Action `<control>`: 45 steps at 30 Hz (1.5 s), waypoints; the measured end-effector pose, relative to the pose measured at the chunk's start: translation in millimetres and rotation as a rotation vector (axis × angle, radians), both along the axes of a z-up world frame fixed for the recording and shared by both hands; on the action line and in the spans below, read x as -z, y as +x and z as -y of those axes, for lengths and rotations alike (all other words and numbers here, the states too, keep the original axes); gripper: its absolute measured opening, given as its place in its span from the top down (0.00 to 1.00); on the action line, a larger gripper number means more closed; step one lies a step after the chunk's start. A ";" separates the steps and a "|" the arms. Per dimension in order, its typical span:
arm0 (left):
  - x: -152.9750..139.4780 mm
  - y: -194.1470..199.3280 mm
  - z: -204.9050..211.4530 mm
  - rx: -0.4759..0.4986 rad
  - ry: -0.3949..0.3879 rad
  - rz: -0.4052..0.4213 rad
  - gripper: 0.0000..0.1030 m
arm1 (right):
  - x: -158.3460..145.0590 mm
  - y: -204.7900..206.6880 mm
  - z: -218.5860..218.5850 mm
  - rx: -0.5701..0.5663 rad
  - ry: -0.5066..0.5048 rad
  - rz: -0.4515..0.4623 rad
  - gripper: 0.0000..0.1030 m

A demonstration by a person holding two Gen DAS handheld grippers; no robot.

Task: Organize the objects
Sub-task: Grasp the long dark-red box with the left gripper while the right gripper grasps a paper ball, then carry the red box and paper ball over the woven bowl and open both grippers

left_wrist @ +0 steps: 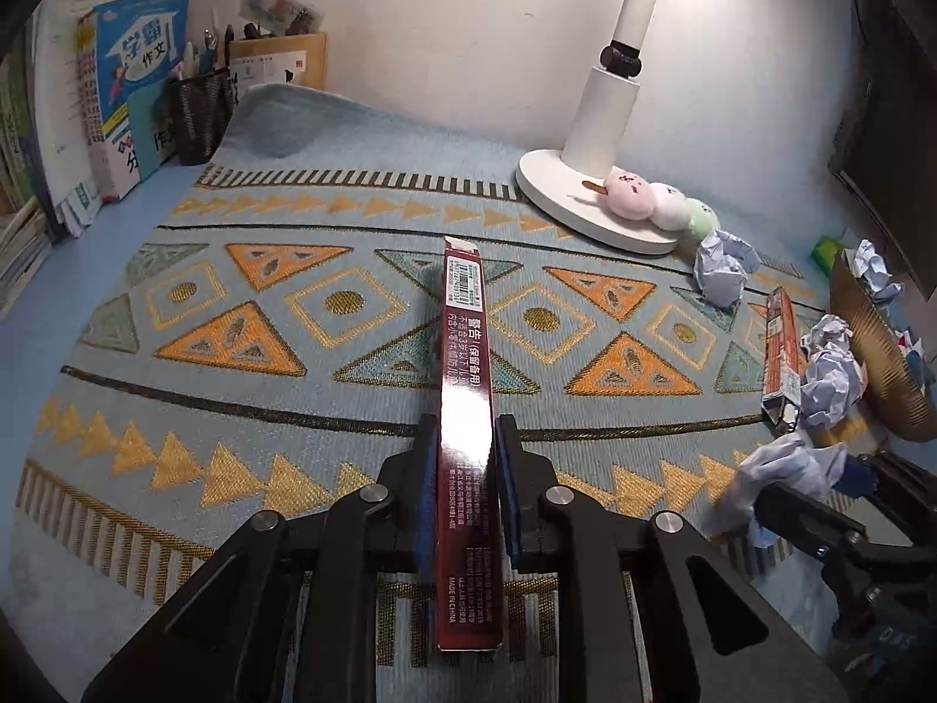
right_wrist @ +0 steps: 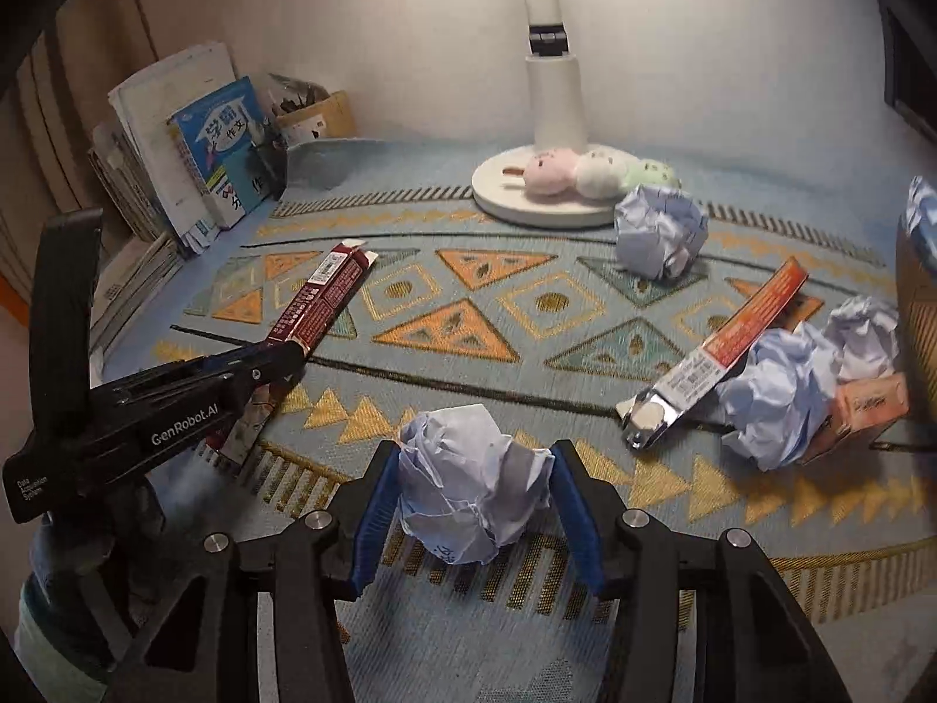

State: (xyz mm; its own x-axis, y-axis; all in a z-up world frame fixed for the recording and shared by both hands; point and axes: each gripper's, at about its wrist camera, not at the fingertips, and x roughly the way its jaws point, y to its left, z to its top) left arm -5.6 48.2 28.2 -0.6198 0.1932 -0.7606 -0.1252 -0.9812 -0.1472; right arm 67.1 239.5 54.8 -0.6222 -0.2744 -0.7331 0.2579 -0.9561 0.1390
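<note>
My left gripper (left_wrist: 465, 430) is shut on a long dark red box (left_wrist: 465, 410), held edge-up above the patterned mat (left_wrist: 234, 269); the box also shows in the right wrist view (right_wrist: 319, 299). My right gripper (right_wrist: 474, 457) is shut on a crumpled pale blue paper ball (right_wrist: 468, 480), also visible at the lower right of the left wrist view (left_wrist: 785, 468). An orange box (right_wrist: 738, 340) lies on the mat at right among more paper balls (right_wrist: 779, 392). Another paper ball (right_wrist: 659, 228) sits by the lamp base.
A white desk lamp (left_wrist: 597, 181) with a plush dango toy (left_wrist: 662, 205) stands at the back. Books (left_wrist: 129, 94) and a mesh pen holder (left_wrist: 196, 111) line the back left. A brown ribbed basket (left_wrist: 878, 345) with crumpled paper stands at the right.
</note>
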 end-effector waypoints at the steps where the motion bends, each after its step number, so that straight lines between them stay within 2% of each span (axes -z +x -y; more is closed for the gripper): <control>1: 1.2 -0.3 1.1 0.001 0.001 -0.008 0.78 | 2.3 -1.2 -0.5 0.014 0.015 0.006 0.25; 2: 1.9 0.6 1.8 0.011 0.011 -0.007 0.73 | 4.0 -3.6 -0.1 0.021 0.030 0.016 0.21; 15: 2.0 0.6 2.6 0.012 0.035 -0.008 0.71 | 6.5 -4.0 1.7 0.035 0.048 0.022 0.21; 21: 2.9 0.6 12.1 -0.005 0.098 -0.007 0.70 | 8.4 -6.1 2.5 0.040 0.049 0.034 0.21; 25: 3.2 0.3 10.3 -0.004 0.090 -0.008 0.70 | 6.3 -7.6 6.1 0.039 0.063 0.011 0.21; 27: 3.4 0.2 9.4 -0.004 0.083 -0.008 0.70 | 12.3 -13.2 11.4 0.026 0.090 0.047 0.21; 28: 3.4 0.2 8.4 -0.004 0.077 -0.008 0.70 | 15.9 -15.6 13.5 0.019 0.099 0.067 0.30; 29: 3.4 0.2 7.1 -0.004 0.067 -0.009 0.70 | 17.2 -15.8 15.1 0.018 0.110 0.069 0.45; 30: 3.2 0.4 5.0 -0.004 0.050 -0.010 0.70 | 15.1 -13.0 15.2 0.012 0.103 0.053 0.47; 31: 3.2 0.5 2.6 -0.004 0.029 -0.011 0.71 | 11.6 -8.8 15.0 -0.001 0.093 0.030 0.49; 34: 2.8 0.9 -2.6 -0.001 -0.014 -0.012 0.86 | 1.6 3.7 12.4 -0.010 0.072 -0.031 0.49; 36: -0.1 2.9 -5.6 0.002 -0.034 -0.016 0.86 | -1.6 7.3 6.4 0.005 0.053 -0.030 0.49; 39: -18.9 9.7 -17.8 0.027 -0.015 -0.041 0.86 | -13.3 17.4 -14.0 0.019 -0.008 -0.026 0.49; 42: -54.3 14.1 -54.1 0.101 0.006 -0.105 0.86 | -49.5 34.6 -51.3 0.068 -0.016 -0.101 0.49; 45: -91.8 12.0 -112.6 0.214 0.069 -0.153 0.86 | -101.0 54.8 -111.8 0.183 -0.022 -0.205 0.48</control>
